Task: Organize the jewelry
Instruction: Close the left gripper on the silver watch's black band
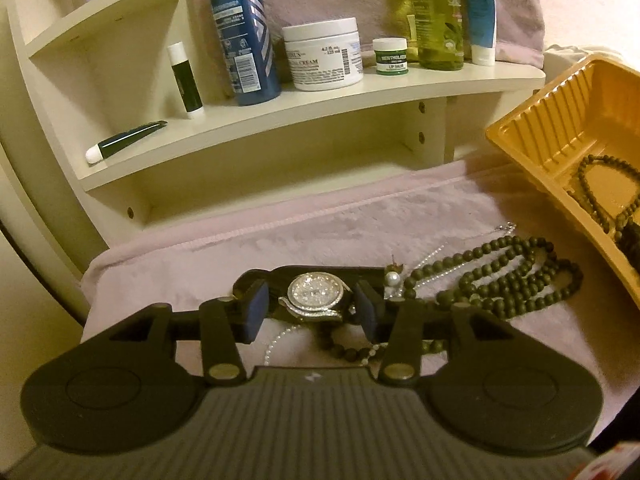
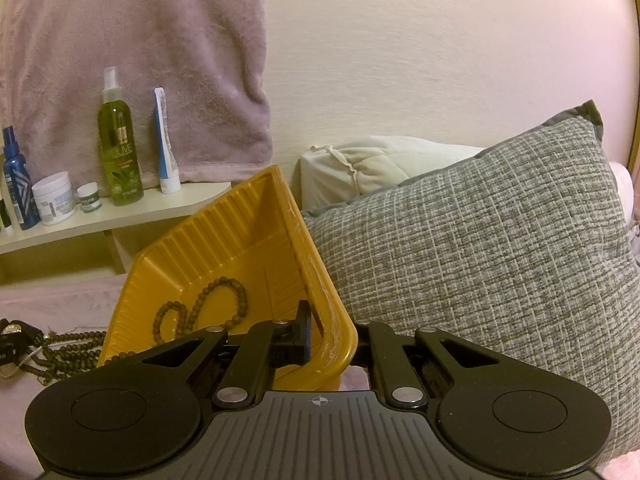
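Underneath everything lies a soft pinkish-mauve blanket (image 1: 360,216), spread flat with a stitched hem running across it. Behind it stands a cream shelf unit (image 1: 304,108) carrying a blue spray bottle (image 1: 244,36), a white cream jar (image 1: 324,60), a small green-labelled pot (image 1: 391,56), a green bottle (image 1: 440,16), a blue-and-white tube (image 1: 480,12), a lip balm stick (image 1: 185,80) and a dark tube (image 1: 124,142) lying on its side. A towel of the same mauve hangs behind the shelf against a pale wall (image 2: 440,60). To the right sit a grey woven cushion (image 2: 480,248) and a cream pillow (image 2: 372,164).

On the blanket, a sparkly silver watch (image 1: 316,295) with a black strap lies between the fingers of the left hand-held gripper (image 1: 314,312); its jaws stand partly apart on either side of the watch face, not touching it. Just right of the watch are a pearl earring (image 1: 392,279), a thin silver chain (image 1: 440,256) and a heap of dark green beads (image 1: 512,276).

The right hand-held gripper (image 2: 332,340) is clamped on the near corner of the yellow tray (image 2: 240,220), tilting it up off the blanket, one finger inside, the other hidden behind the wall. Inside the tray lies a brown bead string (image 2: 216,304)
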